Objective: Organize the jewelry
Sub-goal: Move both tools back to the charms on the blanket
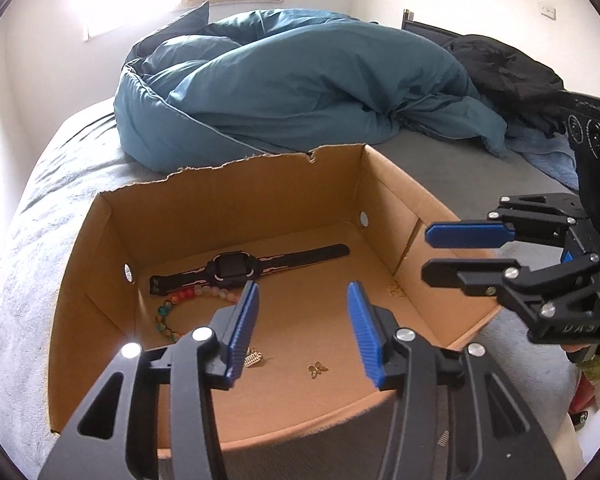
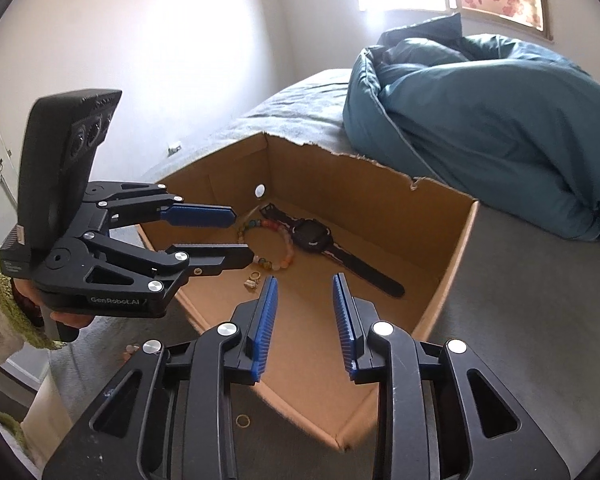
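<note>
- In the left wrist view, a grey bed (image 1: 60,184) is filling the left edge, with an open cardboard box (image 1: 236,196) sitting on it at the centre.
- Inside the box, a beaded bracelet (image 1: 172,312) is lying at the left, partly hidden behind a blue pad; a black watch (image 1: 228,270) is stretching across just behind it.
- The left tongs (image 1: 304,292) are reaching up from the bottom centre, pads spread with nothing between them, over the box floor.
- A small gold charm (image 1: 254,358) is lying beside the left pad, and a gold butterfly earring (image 1: 317,369) is lying between the pads.
- The right tongs (image 1: 428,254) are entering at the right edge over the box wall, pads parted and empty.
- A rumpled teal duvet (image 1: 292,84) is lying at the upper centre.
- In the right wrist view, a gold ring (image 2: 243,421) is lying on the bed at the bottom centre, outside the box.
</note>
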`<state>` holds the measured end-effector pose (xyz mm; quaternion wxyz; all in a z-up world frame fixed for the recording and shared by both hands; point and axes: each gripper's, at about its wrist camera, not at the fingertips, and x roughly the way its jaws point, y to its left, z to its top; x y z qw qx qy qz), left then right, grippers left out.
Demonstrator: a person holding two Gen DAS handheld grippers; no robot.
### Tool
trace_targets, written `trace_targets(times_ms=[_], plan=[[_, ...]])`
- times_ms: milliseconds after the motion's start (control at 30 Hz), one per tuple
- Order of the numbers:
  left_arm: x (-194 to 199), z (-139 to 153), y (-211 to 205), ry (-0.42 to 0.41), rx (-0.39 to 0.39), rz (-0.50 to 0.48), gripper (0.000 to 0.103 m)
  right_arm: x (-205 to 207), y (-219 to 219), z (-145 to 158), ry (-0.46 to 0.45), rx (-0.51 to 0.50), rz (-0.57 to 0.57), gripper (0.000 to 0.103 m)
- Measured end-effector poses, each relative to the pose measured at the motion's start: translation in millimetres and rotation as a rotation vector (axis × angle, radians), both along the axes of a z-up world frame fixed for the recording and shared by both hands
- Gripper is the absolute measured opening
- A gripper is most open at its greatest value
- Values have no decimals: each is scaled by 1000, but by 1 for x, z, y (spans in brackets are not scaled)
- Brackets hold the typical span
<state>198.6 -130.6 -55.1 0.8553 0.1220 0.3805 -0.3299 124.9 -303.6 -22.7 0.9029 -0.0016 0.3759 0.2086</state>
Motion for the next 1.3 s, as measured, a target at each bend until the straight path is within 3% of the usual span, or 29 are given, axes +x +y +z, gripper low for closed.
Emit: trace_targets(times_ms=[267, 600, 800, 967, 1067, 1300], plan=[[-25, 24, 19, -32, -44, 22, 45, -38, -13, 23, -52, 29, -30, 28], [-99, 44, 68, -70, -81, 34, 45, -110, -15, 30, -57, 65, -39, 28], [-139, 29, 87, -43, -79, 39, 45, -142, -8, 11, -3, 102, -38, 28], [-158, -1, 96, 18, -64, 57, 45, -147, 8, -19, 67, 138, -27, 28], [-161, -17, 92, 47, -50, 39, 45, -144, 23, -35, 98, 105, -1, 28], [-153, -33, 66, 30, -5, -85, 45, -126, 47, -58, 137, -3, 86, 28]])
